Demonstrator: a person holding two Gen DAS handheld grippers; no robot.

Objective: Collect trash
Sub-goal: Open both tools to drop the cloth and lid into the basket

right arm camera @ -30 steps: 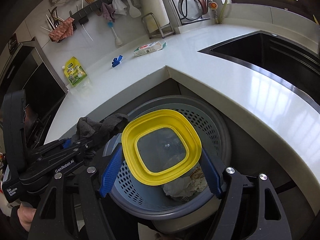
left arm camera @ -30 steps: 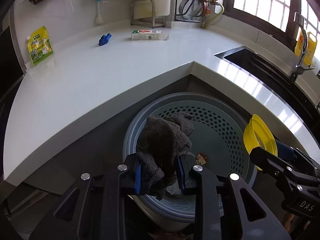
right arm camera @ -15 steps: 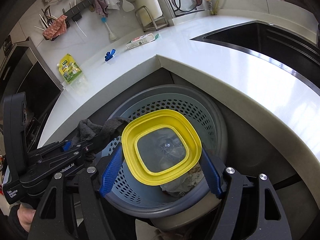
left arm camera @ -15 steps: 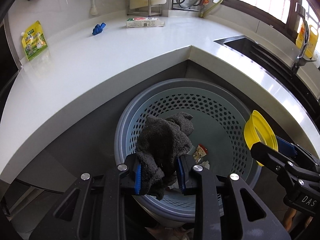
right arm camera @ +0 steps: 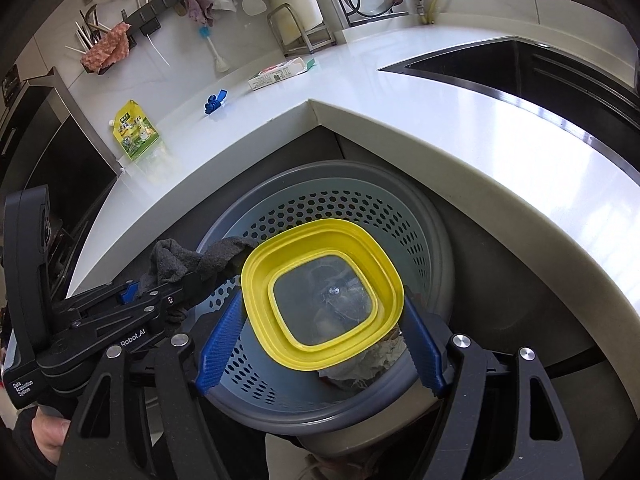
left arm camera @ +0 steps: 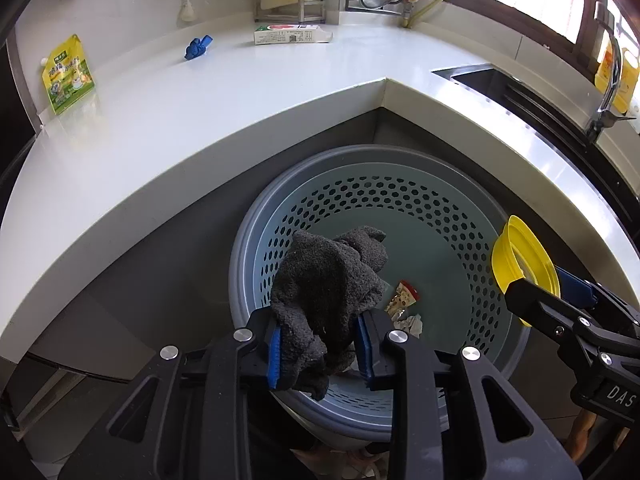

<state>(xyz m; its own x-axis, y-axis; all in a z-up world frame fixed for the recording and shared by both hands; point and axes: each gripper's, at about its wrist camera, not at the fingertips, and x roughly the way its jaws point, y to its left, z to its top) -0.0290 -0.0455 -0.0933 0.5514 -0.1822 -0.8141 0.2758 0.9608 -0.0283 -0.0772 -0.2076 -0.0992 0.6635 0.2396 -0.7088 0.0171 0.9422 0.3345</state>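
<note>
Change since a second ago: both grippers sit closer over the round grey perforated plastic basket (left arm camera: 420, 216), which fills more of each view; the left jaws have just been opening slightly, cloth between them and pads on it. Left wrist view: left gripper (left arm camera: 320, 344), blue pads clamped on a crumpled dark grey fleecy cloth (left arm camera: 328, 280) above the basket's near rim; a small red-and-tan wrapper (left arm camera: 406, 298) and white crumpled paper (left arm camera: 410, 324) on the basket floor; the right gripper (left arm camera: 560, 292) at the right edge. White countertop (left arm camera: 200, 112) bearing a yellow-green pouch (left arm camera: 66, 74), a blue clip (left arm camera: 198, 47) and a white carton (left arm camera: 290, 35). Right wrist view: right gripper (right arm camera: 320, 340), jaws wide, clamped on the sides of a square yellow lid with clear centre (right arm camera: 322, 292), held above the basket (right arm camera: 424, 232); left gripper (right arm camera: 160, 292) with cloth (right arm camera: 188, 260) at left.
</note>
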